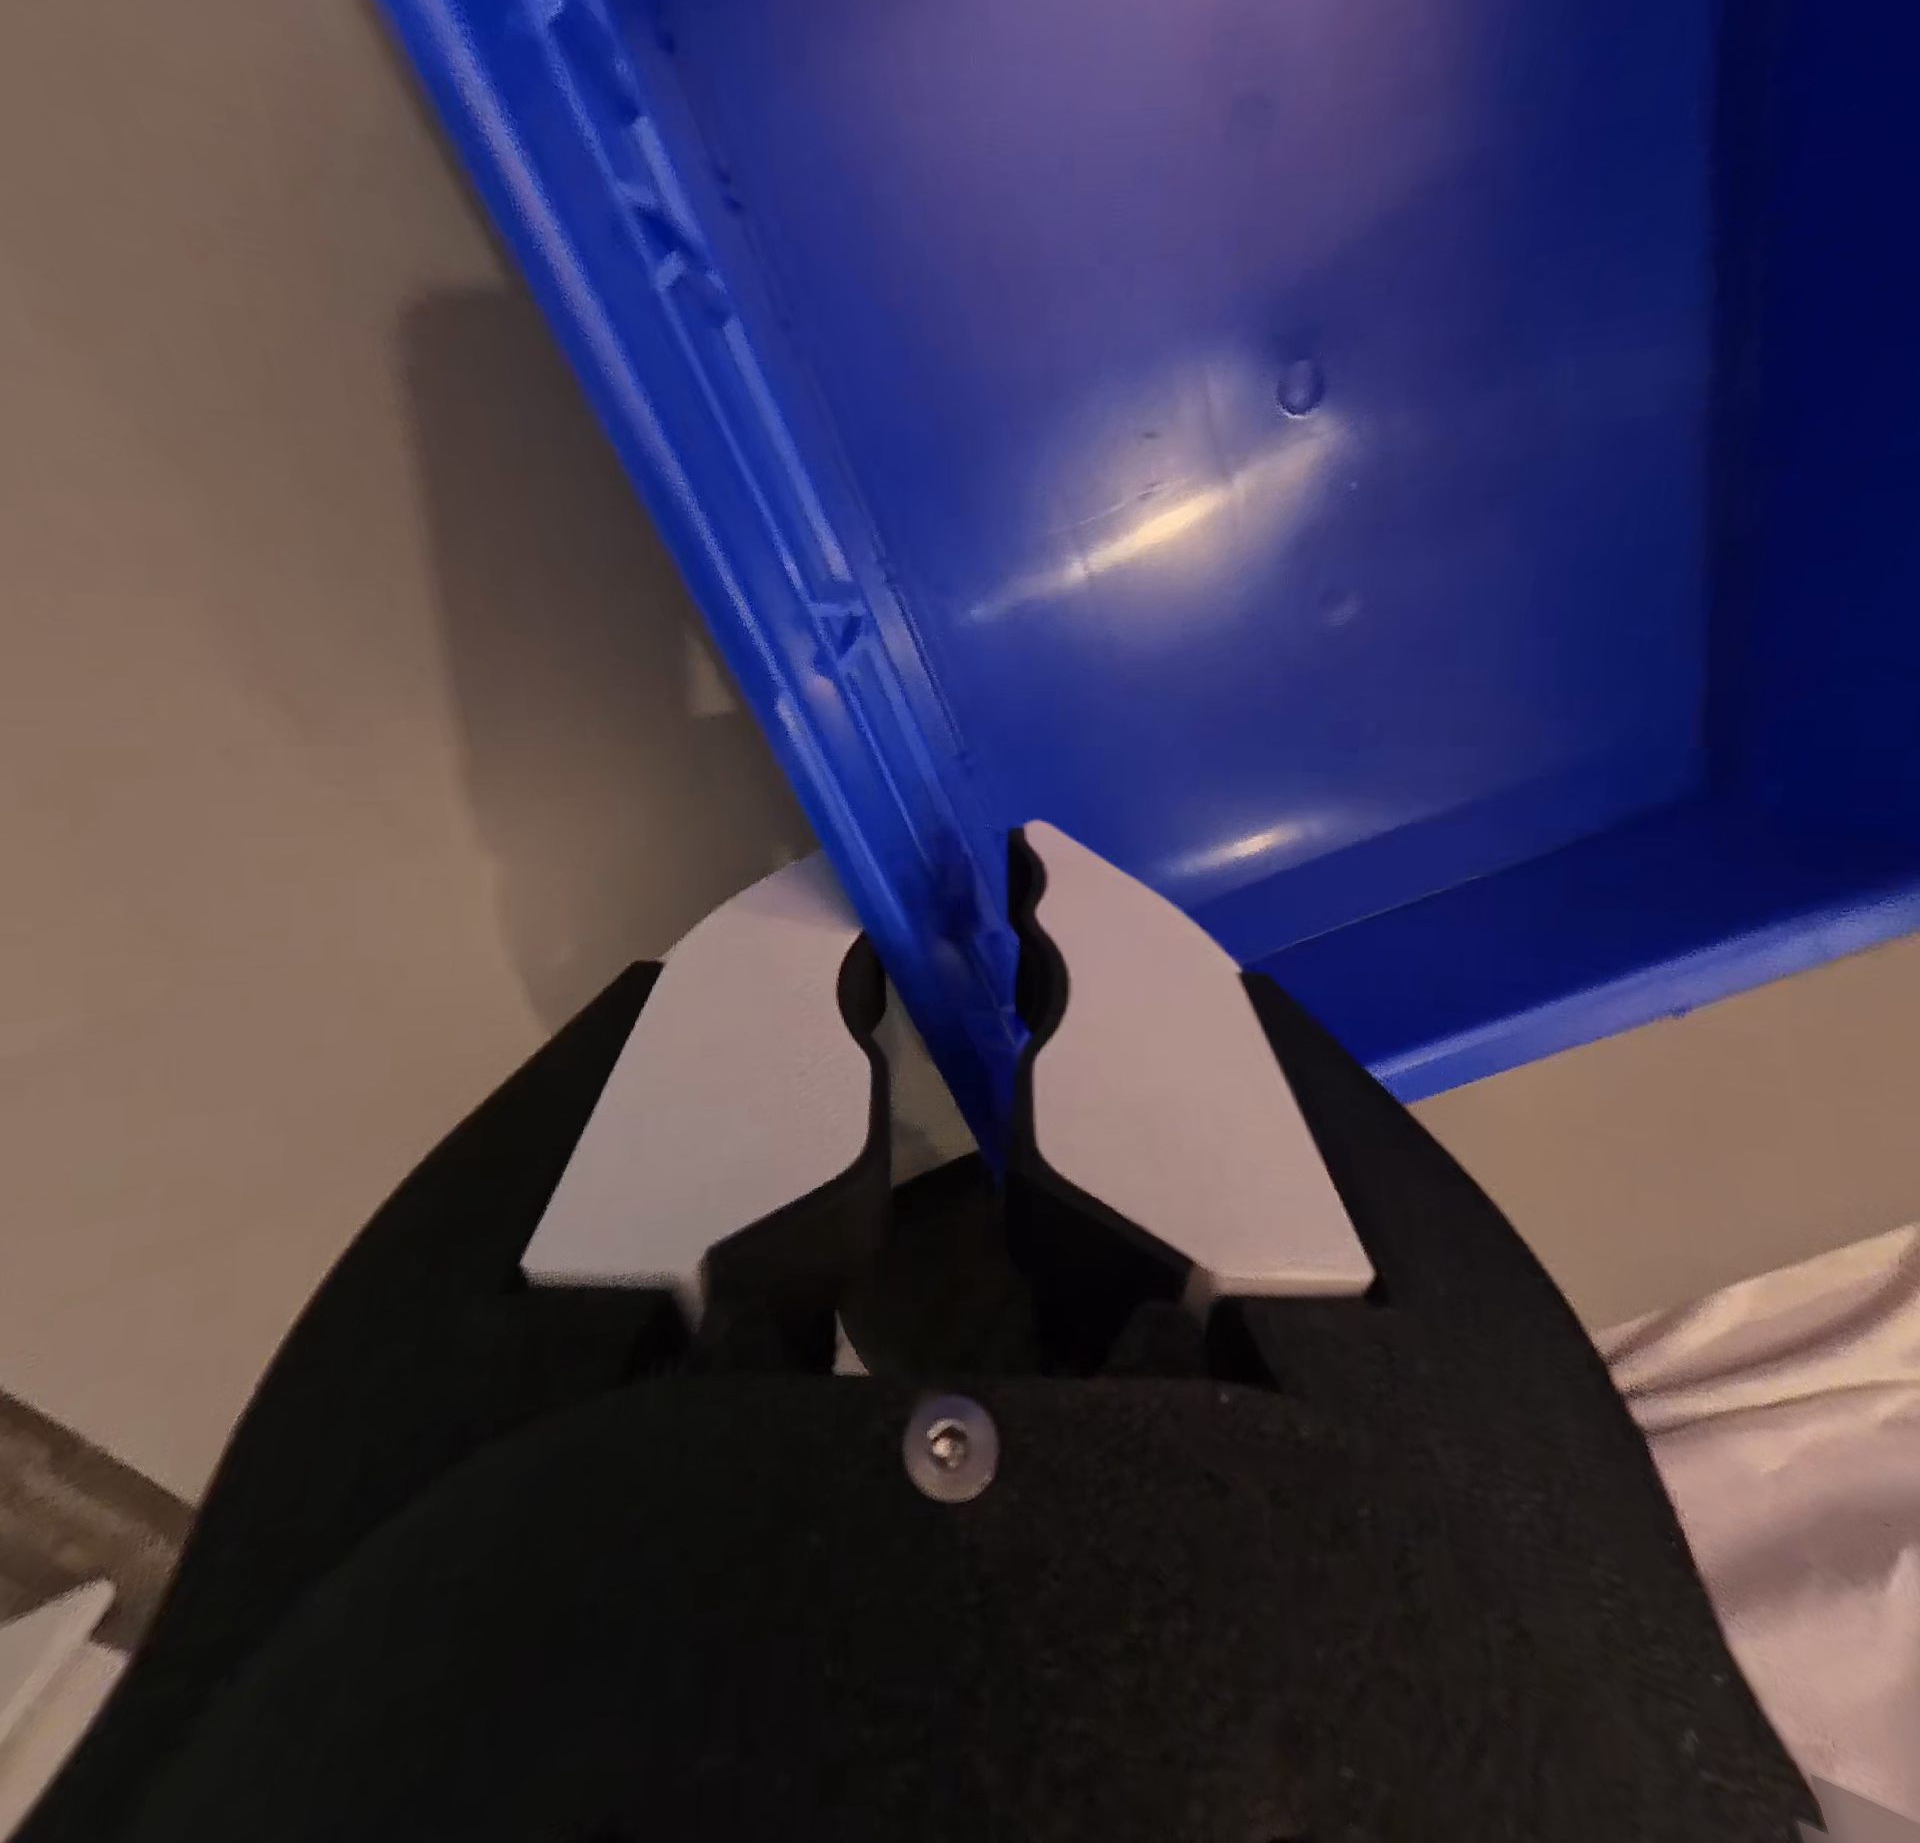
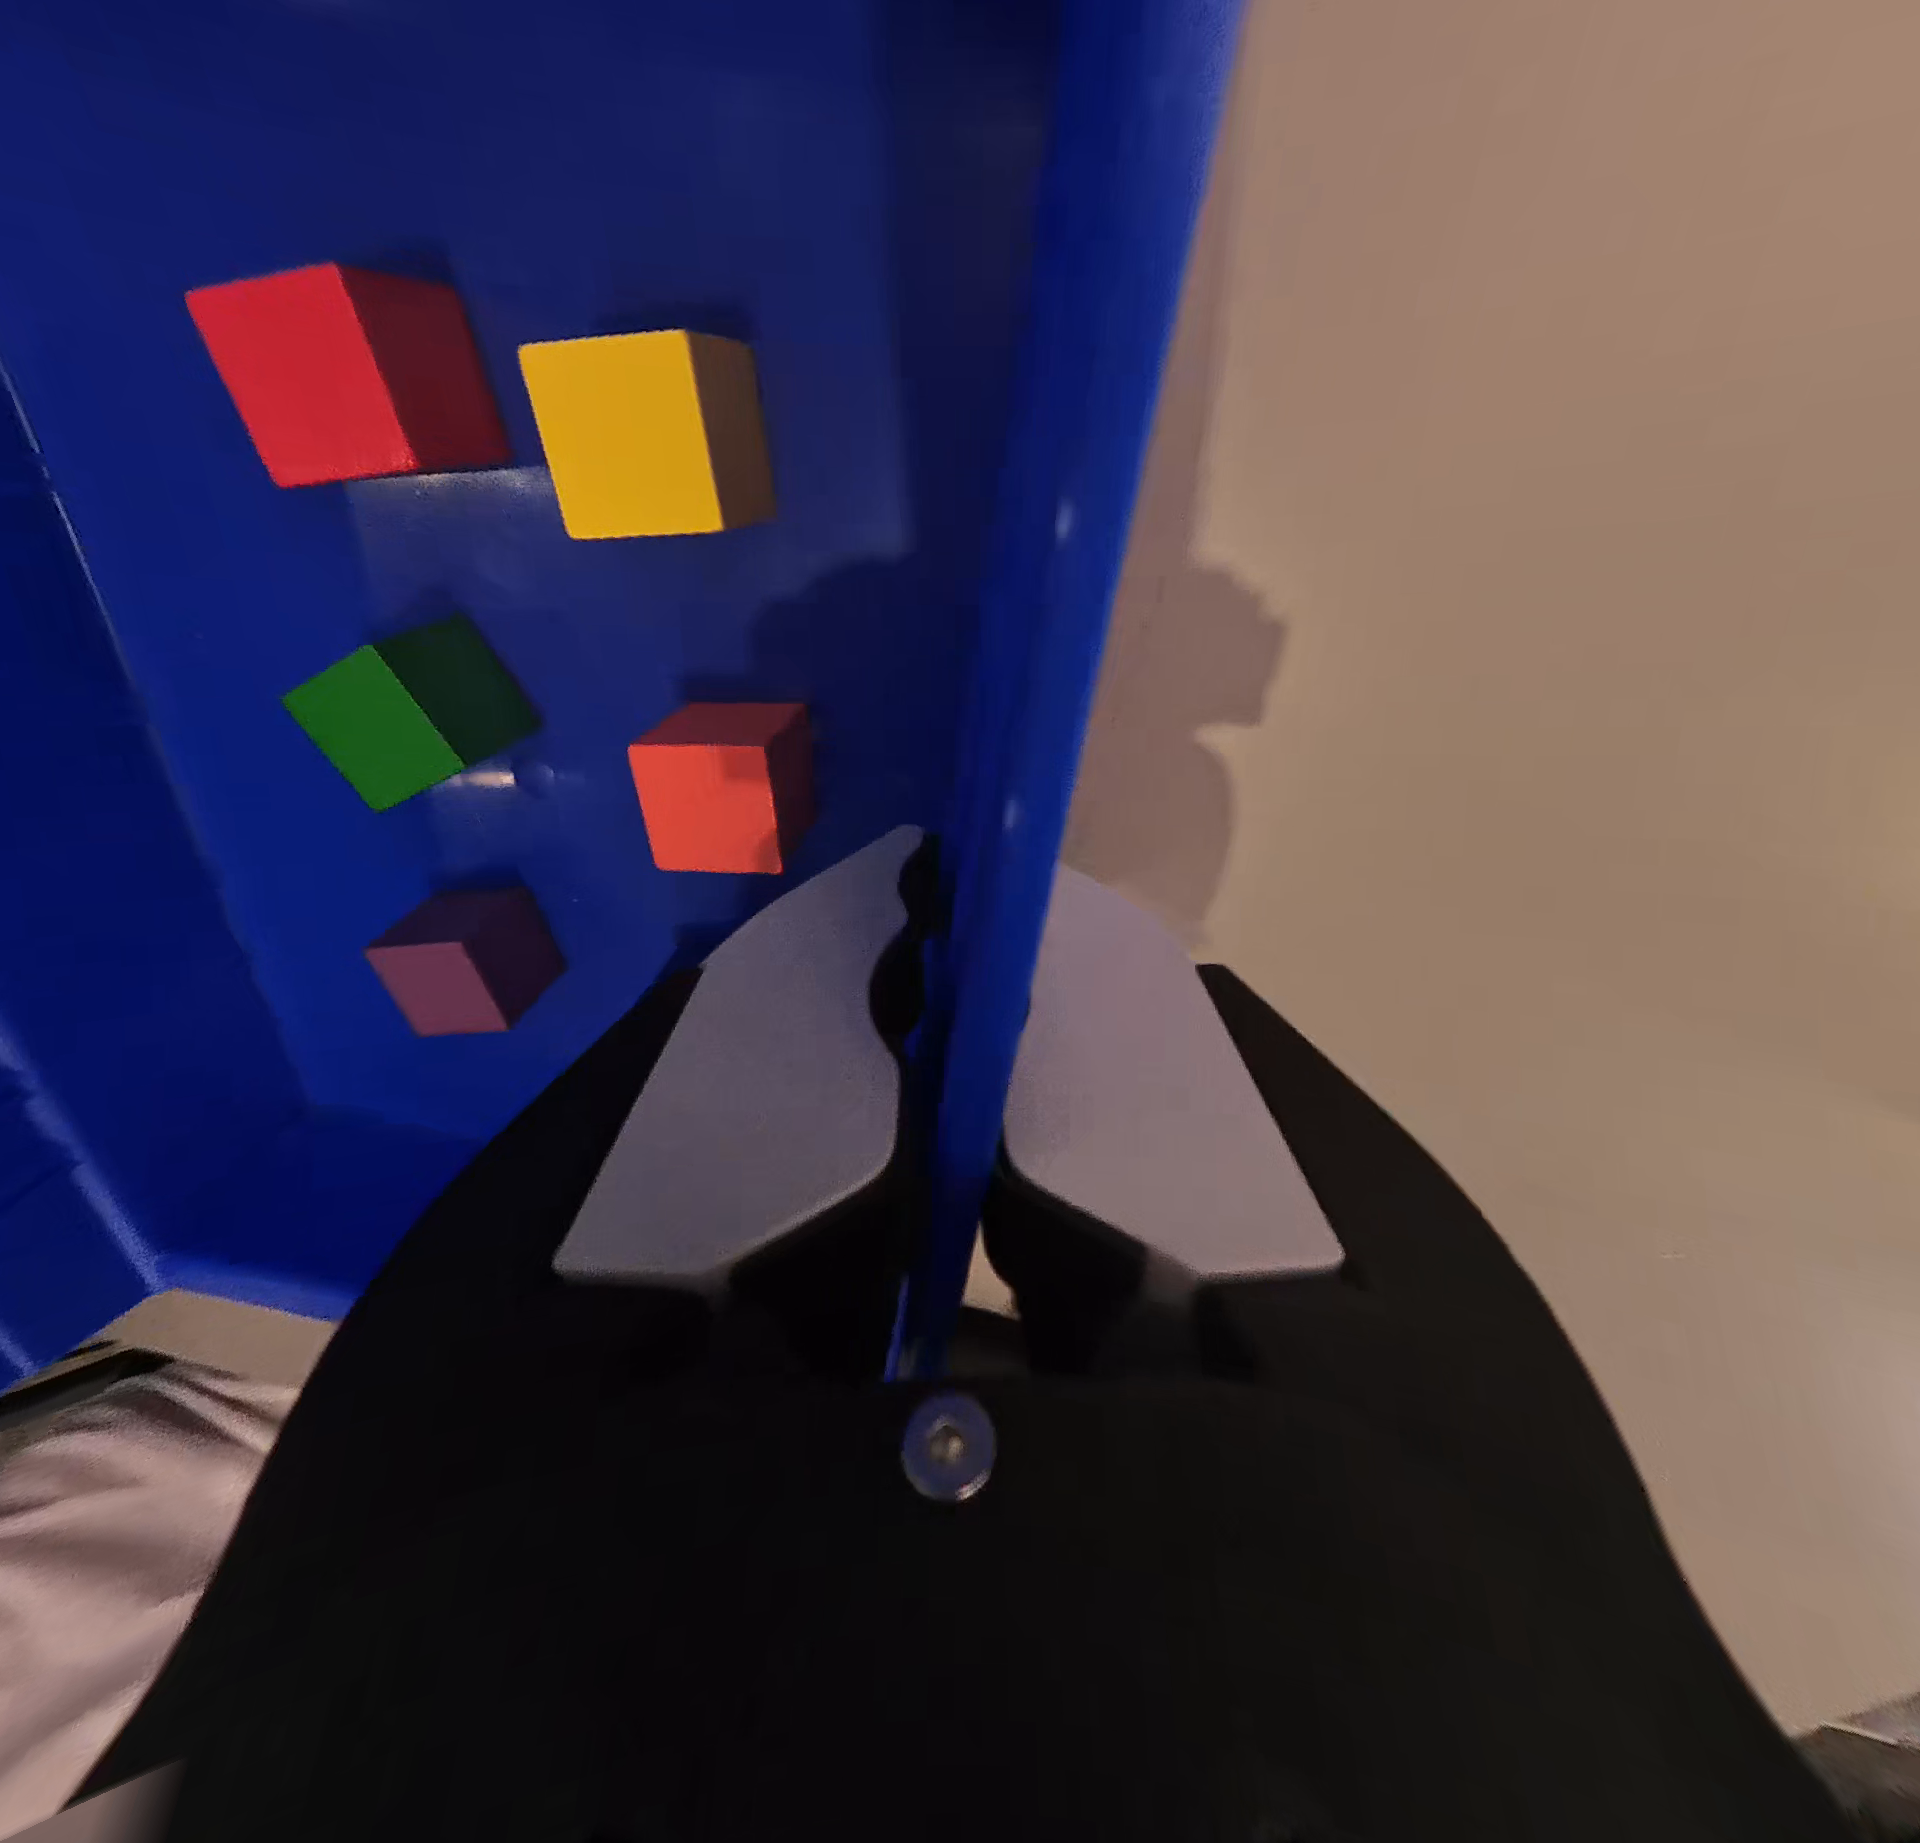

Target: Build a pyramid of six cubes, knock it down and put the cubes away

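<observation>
Both tongs are pinching the walls of a blue plastic bin (image 1: 1247,391), and every place below is given relative to that bin.

The left tongs (image 1: 940,972) are pressed onto the bin's left wall, one grey finger outside it and the other inside, with the ribbed rim running up and away from the grip. In the left wrist view the stretch of bin floor that shows is bare and glossy with light reflections.

The right tongs (image 2: 971,962) clamp the bin's right wall the same way, one finger inside and one outside.

Five cubes show on the bin's floor in the right wrist view, all apart from one another. The red cube (image 2: 338,375) is farthest from the right tongs, with the yellow cube (image 2: 644,432) just beside it, nearer the right wall. The green cube (image 2: 410,713) sits closer in, the orange cube (image 2: 717,791) lies near the inner finger, and the purple cube (image 2: 462,962) is nearest the bin's near wall.

A beige desk (image 2: 1558,546) surrounds the bin, and pale crumpled cloth (image 1: 1787,1461) lies by its near side.
</observation>
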Demonstrator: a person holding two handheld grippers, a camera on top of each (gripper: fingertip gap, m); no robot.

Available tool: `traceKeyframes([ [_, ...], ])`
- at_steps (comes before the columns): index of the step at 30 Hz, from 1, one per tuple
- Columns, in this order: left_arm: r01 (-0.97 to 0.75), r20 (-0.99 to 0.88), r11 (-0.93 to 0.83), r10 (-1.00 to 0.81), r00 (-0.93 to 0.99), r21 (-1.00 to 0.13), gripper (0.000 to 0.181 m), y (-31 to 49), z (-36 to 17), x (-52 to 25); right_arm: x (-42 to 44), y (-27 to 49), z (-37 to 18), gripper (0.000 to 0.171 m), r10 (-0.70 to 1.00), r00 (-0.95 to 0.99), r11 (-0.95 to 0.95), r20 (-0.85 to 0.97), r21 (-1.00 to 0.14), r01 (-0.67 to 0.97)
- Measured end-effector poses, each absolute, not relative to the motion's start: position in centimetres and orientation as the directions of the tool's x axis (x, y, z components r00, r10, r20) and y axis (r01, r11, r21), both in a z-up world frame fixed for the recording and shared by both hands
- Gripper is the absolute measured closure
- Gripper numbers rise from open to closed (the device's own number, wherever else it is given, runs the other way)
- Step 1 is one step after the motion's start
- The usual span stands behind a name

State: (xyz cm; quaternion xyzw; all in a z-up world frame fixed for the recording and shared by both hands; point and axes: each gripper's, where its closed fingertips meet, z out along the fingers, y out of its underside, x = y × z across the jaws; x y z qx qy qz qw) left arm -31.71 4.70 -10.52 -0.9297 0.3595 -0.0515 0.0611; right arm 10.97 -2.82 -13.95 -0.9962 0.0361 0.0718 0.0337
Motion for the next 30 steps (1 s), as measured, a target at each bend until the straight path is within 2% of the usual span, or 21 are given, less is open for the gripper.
traceKeyframes([
  [3,-0.681,0.082,-0.697,-0.710,0.699,-0.224,0.154,5.3,-9.6,-31.3,11.1,-3.2,-14.0,0.163,-0.097,0.982,-0.995,-0.164,-0.019,-0.101],
  [7,-0.621,0.178,-0.664,-0.729,0.661,-0.416,0.144,5.8,-5.7,-31.6,11.7,-3.6,-14.0,0.164,-0.100,0.981,-0.995,-0.169,0.043,-0.094],
  [10,-0.527,0.196,-0.651,-0.711,0.675,-0.546,0.147,5.8,-2.2,-33.9,12.5,-3.6,-13.9,0.164,-0.084,0.981,-0.996,-0.176,0.050,-0.077],
  [16,-0.371,0.182,-0.617,-0.649,0.739,-0.695,0.154,5.1,2.3,-39.4,13.9,-4.3,-12.7,0.164,-0.067,0.979,-0.996,-0.191,0.077,-0.053],
  [20,-0.300,0.167,-0.582,-0.614,0.771,-0.756,0.155,4.8,4.2,-41.6,14.2,-4.3,-9.0,0.165,-0.079,0.973,-0.996,-0.215,0.056,-0.068],
  [24,-0.259,0.106,-0.577,-0.522,0.846,-0.775,0.154,4.2,5.1,-45.0,13.1,-3.5,-3.1,0.165,-0.067,0.984,-0.997,-0.164,0.045,-0.060],
  [30,-0.117,0.117,-0.547,-0.373,0.920,-0.829,0.154,2.4,6.9,-50.0,5.0,0.3,4.0,0.165,0.038,0.991,-0.999,-0.131,0.030,0.043],
])
